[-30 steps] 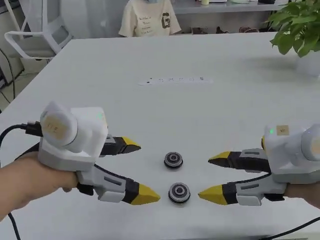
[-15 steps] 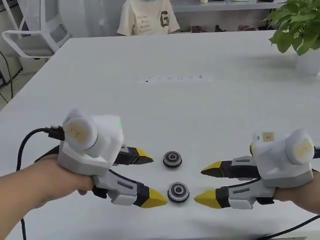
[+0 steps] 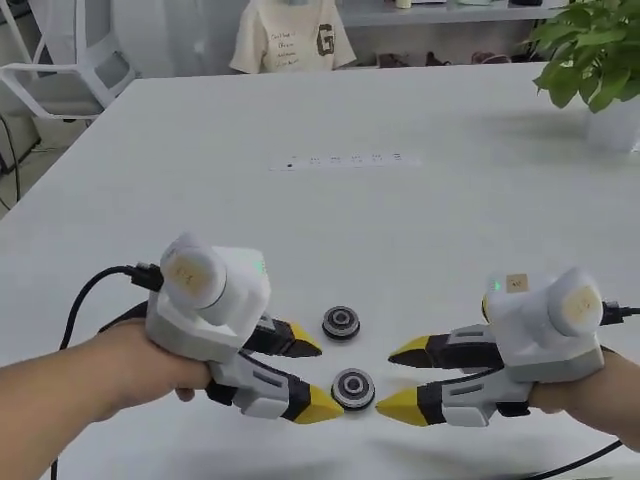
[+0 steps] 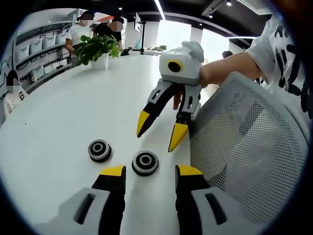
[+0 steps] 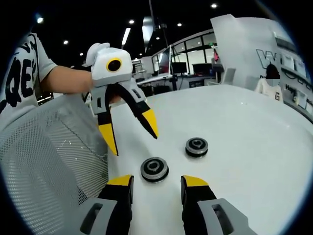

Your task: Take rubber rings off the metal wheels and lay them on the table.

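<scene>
Grey-white surface: a smooth, matte table runs wide and flat across the head view, with a slim white power strip lying well beyond the work.
Near wheel: the near wheel is a small, flat round disc lying on its face on the table, with a bright metal hub at its centre. It sits between the tips of the two grippers and touches neither.
Far wheel: the far wheel has the same round shape and lies just beyond the first, apart from it.
Rubber rings: the dark rubber rings are seated around both wheels as thick black bands.
Left gripper: the left gripper has a white moulded plastic body and black jaws capped in glossy yellow wedges. Its jaws are spread wide, hold nothing, and point in at the near wheel.
Right gripper: the right gripper is of the same build and faces the left one. Its jaws are also parted and empty, their tips close to the near wheel.
Cable: a black cable curves away from the left gripper's rear.
Background: a leafy green plant stands at the table's far right, and a person in a cream printed T-shirt is at the far edge.
Chair: a white mesh chair back with fine perforations shows in both gripper views.
</scene>
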